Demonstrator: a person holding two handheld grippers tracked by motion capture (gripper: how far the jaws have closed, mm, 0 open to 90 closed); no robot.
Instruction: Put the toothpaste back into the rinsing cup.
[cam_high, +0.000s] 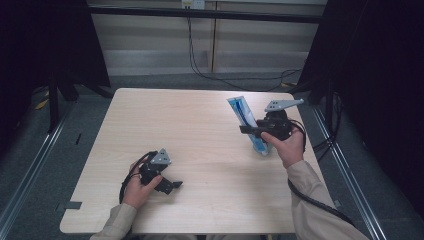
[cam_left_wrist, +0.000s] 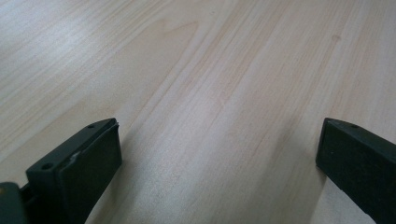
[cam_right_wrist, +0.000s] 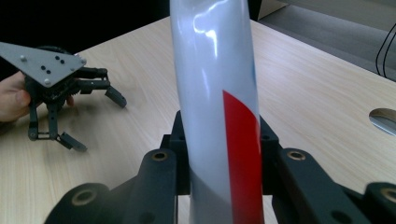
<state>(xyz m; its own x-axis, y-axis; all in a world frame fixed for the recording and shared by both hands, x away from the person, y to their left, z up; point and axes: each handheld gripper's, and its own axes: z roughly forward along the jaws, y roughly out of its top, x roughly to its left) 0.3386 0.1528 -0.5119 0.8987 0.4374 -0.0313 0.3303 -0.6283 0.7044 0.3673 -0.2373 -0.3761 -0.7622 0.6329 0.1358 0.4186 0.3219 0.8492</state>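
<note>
Both grippers (cam_high: 248, 131) (cam_high: 170, 184) black, linkage jaws, grey triangular screwed plates, black cables; person's sleeves (cam_high: 314, 200) beige

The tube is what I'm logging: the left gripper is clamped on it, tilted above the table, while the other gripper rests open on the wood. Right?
Not quite: the right gripper is clamped on the tube, not the left, as the high view shows. The rest stands: the tube tilts above the table, and the other one, the left gripper, rests open on the wood.
</note>
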